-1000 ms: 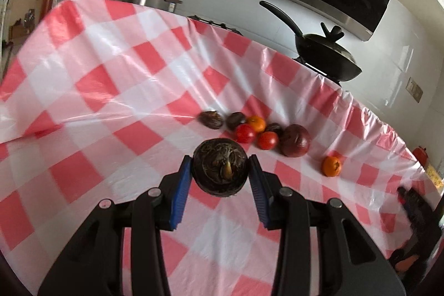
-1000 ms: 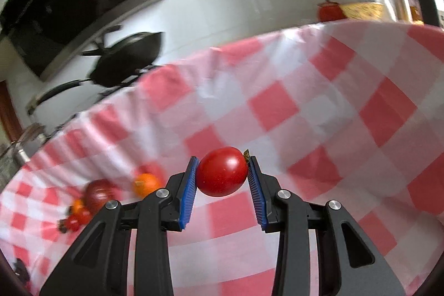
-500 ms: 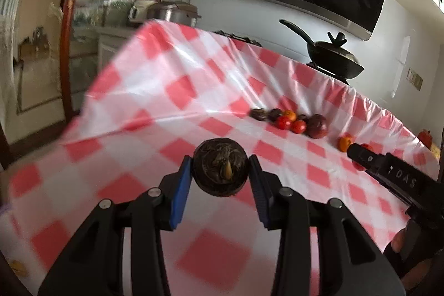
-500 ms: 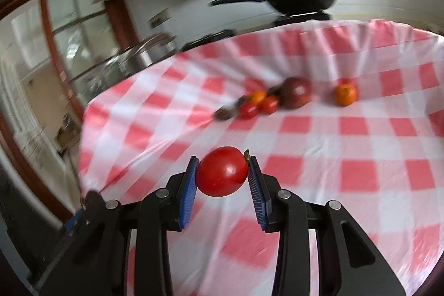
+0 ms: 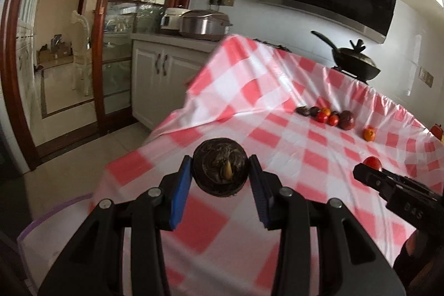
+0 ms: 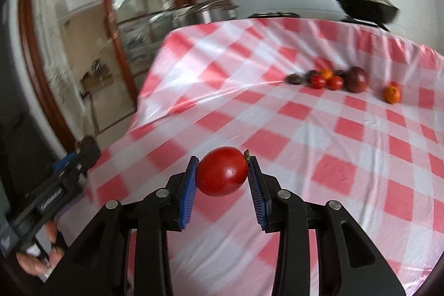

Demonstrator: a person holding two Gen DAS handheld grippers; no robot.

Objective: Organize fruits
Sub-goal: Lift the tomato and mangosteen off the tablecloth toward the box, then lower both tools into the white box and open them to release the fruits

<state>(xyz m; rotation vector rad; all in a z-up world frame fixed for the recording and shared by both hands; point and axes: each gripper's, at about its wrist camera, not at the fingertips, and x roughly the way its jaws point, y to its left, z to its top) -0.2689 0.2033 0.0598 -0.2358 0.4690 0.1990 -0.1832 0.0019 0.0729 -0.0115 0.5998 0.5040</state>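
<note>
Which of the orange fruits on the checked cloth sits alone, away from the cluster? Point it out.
The round orange fruit lying alone right of the large dark purple fruit; the other orange one is wedged among the cluster.

Black plastic left claw (image 5: 220, 179) and right claw (image 6: 222, 176): ribbed blue pads (image 5: 180, 194), silver screws (image 5: 154, 192), white lettering along the bodies.

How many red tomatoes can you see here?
3: one red tomato is held in the right gripper; two tomatoes lie in the fruit cluster on the tablecloth. Others may be hidden.
</note>
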